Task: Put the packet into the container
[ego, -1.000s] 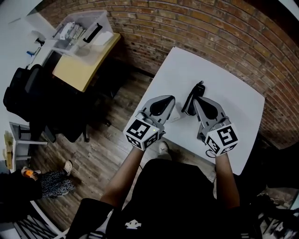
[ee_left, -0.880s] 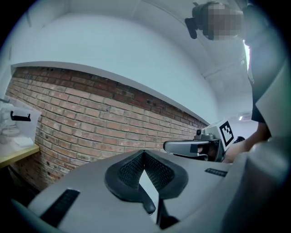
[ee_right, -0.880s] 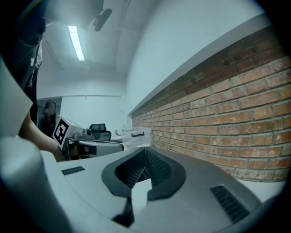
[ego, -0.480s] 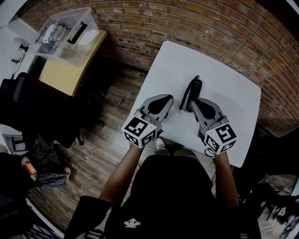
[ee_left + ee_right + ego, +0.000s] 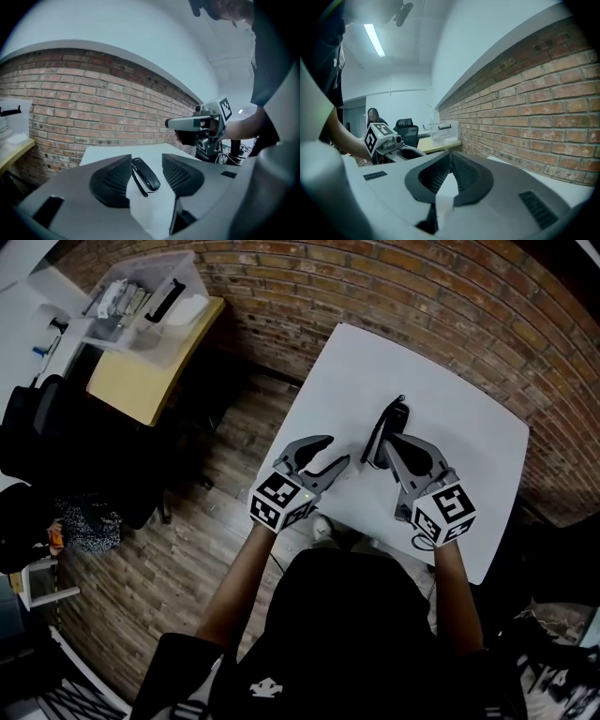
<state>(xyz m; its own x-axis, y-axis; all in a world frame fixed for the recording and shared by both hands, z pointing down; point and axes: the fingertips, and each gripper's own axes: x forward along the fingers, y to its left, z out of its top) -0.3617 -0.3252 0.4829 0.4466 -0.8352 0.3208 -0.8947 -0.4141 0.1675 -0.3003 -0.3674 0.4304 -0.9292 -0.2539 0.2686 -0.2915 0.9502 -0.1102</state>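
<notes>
A slim black case with a thin strap [image 5: 392, 418] lies on the white table [image 5: 459, 418]; in the left gripper view the black case [image 5: 146, 174] shows beyond my jaws. My left gripper [image 5: 336, 451] hangs low over the table's near left part. Its jaws have just been opening and now stand apart with nothing pressed between them [image 5: 146, 158]. My right gripper [image 5: 390, 440] is shut, its tips just short of the case's near end. In the right gripper view the right gripper [image 5: 451, 153] has its jaws meeting at the tips. I cannot make out a separate packet.
A brick wall [image 5: 394, 296] runs behind the table. At the upper left a clear plastic bin [image 5: 150, 292] sits on a wooden desk [image 5: 155, 371]. Dark chairs and bags [image 5: 47, 437] stand on the plank floor at the left. The table's near edge [image 5: 309, 512] lies under my left hand.
The left gripper has come down toward the table and its jaws have gone from shut to apart. The right gripper has hardly moved and stays shut by the black case.
</notes>
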